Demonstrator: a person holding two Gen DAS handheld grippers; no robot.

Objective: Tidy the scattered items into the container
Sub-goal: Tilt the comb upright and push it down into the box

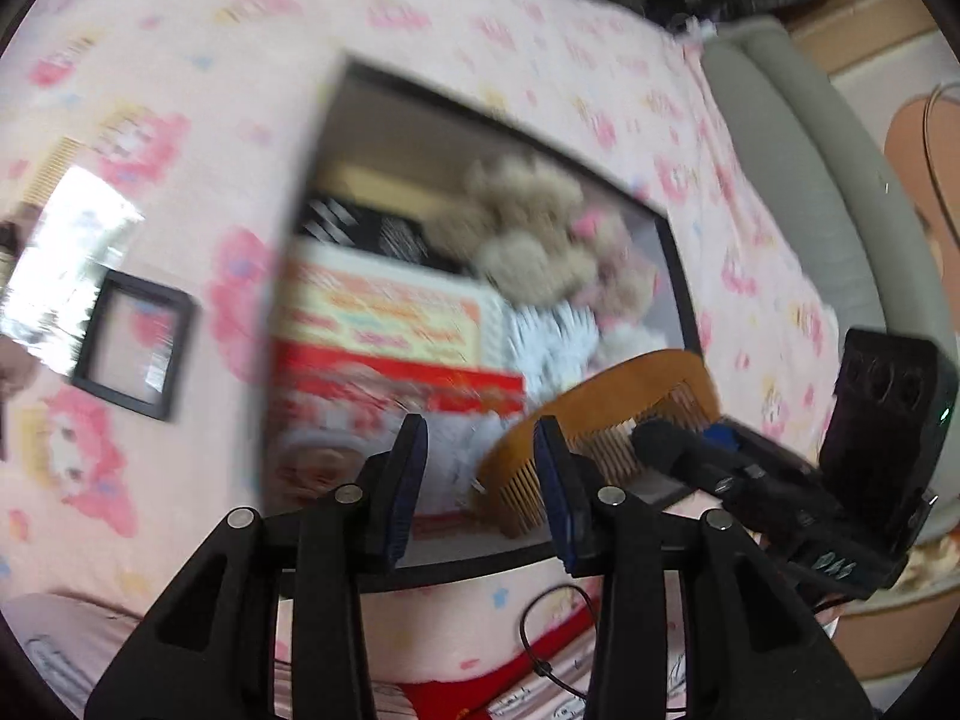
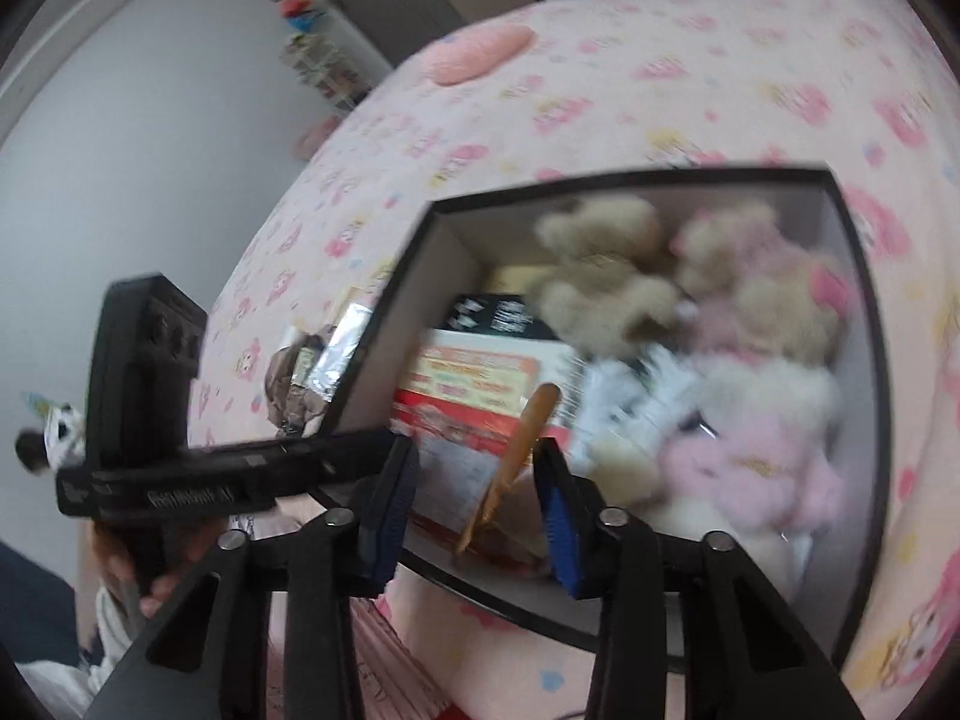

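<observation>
A black-rimmed open box [image 1: 677, 252] [image 2: 384, 336] lies on the pink patterned bed. It holds plush bears [image 1: 528, 228] [image 2: 606, 276], a red and yellow booklet [image 1: 390, 324] [image 2: 474, 378] and white items. A brown wooden comb [image 1: 600, 414] [image 2: 516, 450] hangs loose over the box's near edge, no fingers on it. My left gripper [image 1: 480, 468] is open, its right pad in front of the comb. My right gripper [image 2: 474, 486] is open with the comb in the gap between its fingers, not clamped. The right gripper's body also shows in the left wrist view [image 1: 780, 468].
A small black picture frame [image 1: 135, 345] and a shiny silver packet [image 1: 66, 252] [image 2: 336, 354] lie on the bed left of the box. A grey bed edge [image 1: 810, 192] runs along the right. A pink cushion [image 2: 480, 51] lies far off on the bed.
</observation>
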